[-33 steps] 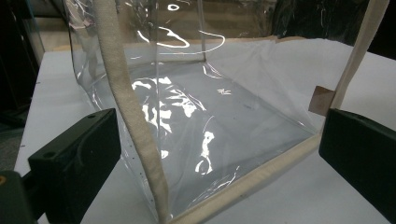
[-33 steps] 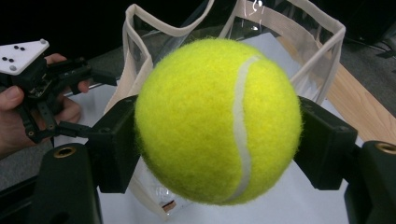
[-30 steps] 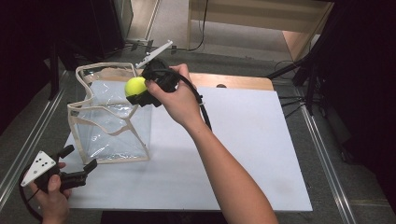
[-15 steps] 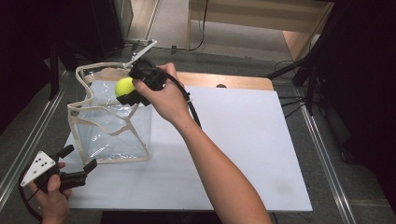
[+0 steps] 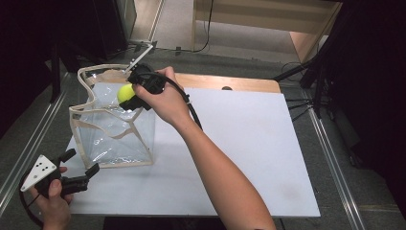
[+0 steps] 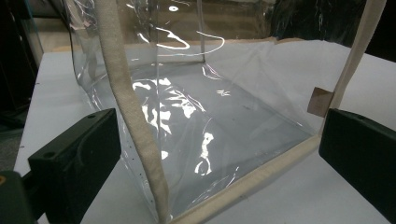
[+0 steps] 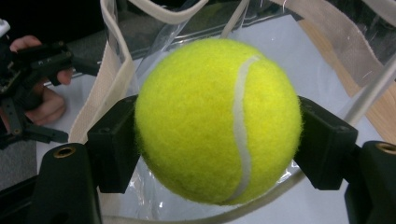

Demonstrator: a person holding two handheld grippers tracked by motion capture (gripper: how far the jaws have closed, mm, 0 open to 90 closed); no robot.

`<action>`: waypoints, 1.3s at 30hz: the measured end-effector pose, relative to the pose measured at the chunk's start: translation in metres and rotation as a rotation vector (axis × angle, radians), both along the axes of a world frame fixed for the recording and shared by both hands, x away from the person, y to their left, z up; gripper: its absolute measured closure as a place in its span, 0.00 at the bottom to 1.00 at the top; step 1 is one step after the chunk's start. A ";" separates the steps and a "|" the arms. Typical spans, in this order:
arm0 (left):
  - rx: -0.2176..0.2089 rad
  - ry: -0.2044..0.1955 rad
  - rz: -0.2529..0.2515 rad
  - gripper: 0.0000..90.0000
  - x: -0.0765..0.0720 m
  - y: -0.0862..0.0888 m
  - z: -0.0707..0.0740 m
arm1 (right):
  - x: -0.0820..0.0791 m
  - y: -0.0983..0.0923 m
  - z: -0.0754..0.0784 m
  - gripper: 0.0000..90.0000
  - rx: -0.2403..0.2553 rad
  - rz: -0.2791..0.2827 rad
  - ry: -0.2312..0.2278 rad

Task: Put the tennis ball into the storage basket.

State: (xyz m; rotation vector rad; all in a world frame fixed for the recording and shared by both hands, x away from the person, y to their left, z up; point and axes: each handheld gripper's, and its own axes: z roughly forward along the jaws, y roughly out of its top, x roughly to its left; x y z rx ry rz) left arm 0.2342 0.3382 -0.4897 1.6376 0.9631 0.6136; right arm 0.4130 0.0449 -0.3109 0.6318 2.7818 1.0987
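A yellow tennis ball (image 5: 125, 92) (image 7: 218, 120) is clamped between the jaws of my right gripper (image 5: 128, 96), which hangs over the open top of a clear plastic bag with beige trim (image 5: 115, 125). The bag stands upright on the white table (image 5: 249, 143) at the left. My left gripper (image 5: 81, 170) rests low at the table's front left corner, open, just short of the bag's near bottom corner. In the left gripper view the bag (image 6: 205, 130) is empty, and the jaws stand wide apart either side of its corner strap (image 6: 135, 121).
A wooden board edge (image 5: 230, 84) runs along the table's back. Metal rails (image 5: 28, 139) flank the table on the left and right (image 5: 335, 167). Dark equipment and cables (image 5: 306, 76) stand beyond the back right corner.
My right gripper has carried the ball leftward, from the bag's right rim to above its opening. The left gripper has stayed put.
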 end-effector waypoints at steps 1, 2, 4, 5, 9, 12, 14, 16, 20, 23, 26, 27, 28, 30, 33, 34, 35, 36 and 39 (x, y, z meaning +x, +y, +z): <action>0.000 0.000 0.000 0.00 0.000 0.000 0.000 | 0.000 0.000 -0.001 0.26 -0.005 0.003 -0.003; -0.002 -0.001 0.001 0.00 0.000 0.000 0.000 | 0.000 0.000 -0.002 0.26 -0.008 0.014 -0.006; 0.000 -0.001 0.002 0.00 0.000 -0.001 0.000 | -0.002 -0.001 -0.002 0.26 -0.021 0.018 -0.008; -0.004 0.000 0.002 0.00 0.000 -0.001 0.000 | -0.003 -0.001 -0.002 0.26 -0.028 0.020 -0.015; -0.003 0.000 0.002 0.00 0.000 -0.001 0.000 | -0.007 -0.001 -0.002 0.24 -0.049 0.017 -0.032; -0.003 -0.001 0.002 0.00 0.000 -0.001 0.000 | -0.008 -0.003 0.001 0.17 -0.016 0.026 -0.039; -0.002 -0.001 0.001 0.00 0.000 -0.001 0.000 | -0.010 -0.005 0.005 0.12 -0.010 0.010 -0.053; -0.004 -0.002 0.000 0.00 0.000 -0.001 0.000 | -0.012 -0.007 0.007 0.11 -0.003 -0.007 -0.065; -0.001 -0.005 -0.002 0.00 0.000 -0.001 0.000 | -0.015 -0.015 0.011 0.11 0.030 -0.031 -0.101; -0.001 -0.002 -0.001 0.00 0.000 -0.001 0.000 | -0.019 -0.023 0.012 0.09 0.051 -0.039 -0.101; 0.012 0.006 0.003 0.00 0.000 -0.001 0.001 | -0.022 -0.030 0.012 0.02 0.064 -0.051 -0.109; 0.011 0.006 0.002 0.00 0.000 -0.001 0.001 | -0.023 -0.033 0.012 0.01 0.068 -0.051 -0.109; 0.008 0.002 0.001 0.00 0.000 -0.001 0.000 | -0.024 -0.035 0.012 0.01 0.075 -0.056 -0.113; 0.008 -0.001 -0.002 0.00 0.000 -0.002 0.000 | -0.026 -0.041 0.012 0.01 0.087 -0.063 -0.120; 0.011 0.001 -0.003 0.00 0.000 -0.002 0.000 | -0.029 -0.048 0.012 0.00 0.095 -0.087 -0.124; 0.011 0.001 -0.003 0.00 0.000 -0.002 0.000 | -0.029 -0.051 0.011 0.00 0.099 -0.093 -0.130; 0.011 0.002 -0.003 0.00 0.000 -0.002 0.000 | -0.031 -0.053 0.011 0.00 0.103 -0.101 -0.126; 0.011 0.001 -0.003 0.00 0.000 -0.002 0.000 | -0.031 -0.056 0.011 0.00 0.106 -0.101 -0.132; 0.013 -0.002 -0.006 0.00 0.001 -0.002 0.000 | -0.034 -0.063 0.009 0.00 0.117 -0.117 -0.129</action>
